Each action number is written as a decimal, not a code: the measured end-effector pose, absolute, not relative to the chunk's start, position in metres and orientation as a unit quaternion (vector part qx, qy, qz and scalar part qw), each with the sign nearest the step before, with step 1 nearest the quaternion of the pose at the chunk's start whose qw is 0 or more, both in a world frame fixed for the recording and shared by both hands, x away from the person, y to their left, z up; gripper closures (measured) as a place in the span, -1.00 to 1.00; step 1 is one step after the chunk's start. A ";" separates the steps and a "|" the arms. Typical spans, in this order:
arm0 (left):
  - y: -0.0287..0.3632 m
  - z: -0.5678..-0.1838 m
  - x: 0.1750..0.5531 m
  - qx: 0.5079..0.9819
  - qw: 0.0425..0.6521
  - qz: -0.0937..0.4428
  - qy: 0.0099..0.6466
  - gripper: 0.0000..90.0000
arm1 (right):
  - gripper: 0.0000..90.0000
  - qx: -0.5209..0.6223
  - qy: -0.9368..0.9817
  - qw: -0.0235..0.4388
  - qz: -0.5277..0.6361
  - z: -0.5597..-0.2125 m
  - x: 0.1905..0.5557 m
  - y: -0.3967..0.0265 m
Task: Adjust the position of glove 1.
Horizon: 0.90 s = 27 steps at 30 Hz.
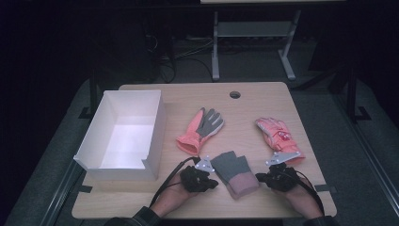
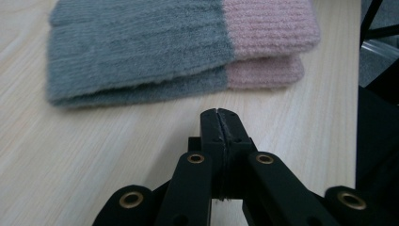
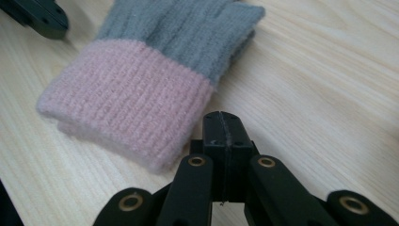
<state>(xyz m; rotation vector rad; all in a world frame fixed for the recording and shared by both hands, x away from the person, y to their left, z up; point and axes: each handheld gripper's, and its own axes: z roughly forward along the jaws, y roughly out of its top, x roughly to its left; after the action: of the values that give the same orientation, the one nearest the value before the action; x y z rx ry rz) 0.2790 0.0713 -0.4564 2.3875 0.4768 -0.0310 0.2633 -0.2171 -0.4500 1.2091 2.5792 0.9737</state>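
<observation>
Dim room; grey floor [image 1: 329,108] — metal stand [image 1: 254,33] behind table [image 1: 263,94].

Stacked grey knit gloves [image 1: 234,172] with pink cuffs, flat on the table's near edge.

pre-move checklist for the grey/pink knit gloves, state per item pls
1. Left gripper empty: ok, fingers shut on nothing, short of the knit gloves.
2. Right gripper empty: ok, fingers shut on nothing, beside the pink cuff.
3. Fingers opened for a grasp: not ok, both pairs are shut.
4. Gloves stacked as a pair: ok, one lies on the other, cuffs at the same end.
5. White box ready to receive: ok, open-topped, nothing seen inside.
6. Other gloves clear of the grippers: cannot tell; the coral and grey glove lies apart, but the pink glove is close behind the right gripper's plate.
</observation>
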 end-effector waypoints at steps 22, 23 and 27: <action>0.060 -0.463 0.284 0.915 0.353 -0.019 0.194 1.00 | 1.00 0.357 0.884 0.035 0.300 -0.455 0.260 -0.188; 0.060 -0.463 0.284 0.915 0.353 -0.019 0.194 1.00 | 1.00 0.357 0.884 0.035 0.300 -0.455 0.260 -0.188; 0.065 -0.462 0.287 0.916 0.348 -0.018 0.197 1.00 | 1.00 0.349 0.887 0.034 0.302 -0.457 0.257 -0.181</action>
<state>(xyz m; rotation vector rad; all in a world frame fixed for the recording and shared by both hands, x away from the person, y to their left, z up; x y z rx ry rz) 0.2867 0.0649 -0.4621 2.3751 0.5109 -0.0476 0.2572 -0.1814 -0.4567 1.0739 2.7263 0.9274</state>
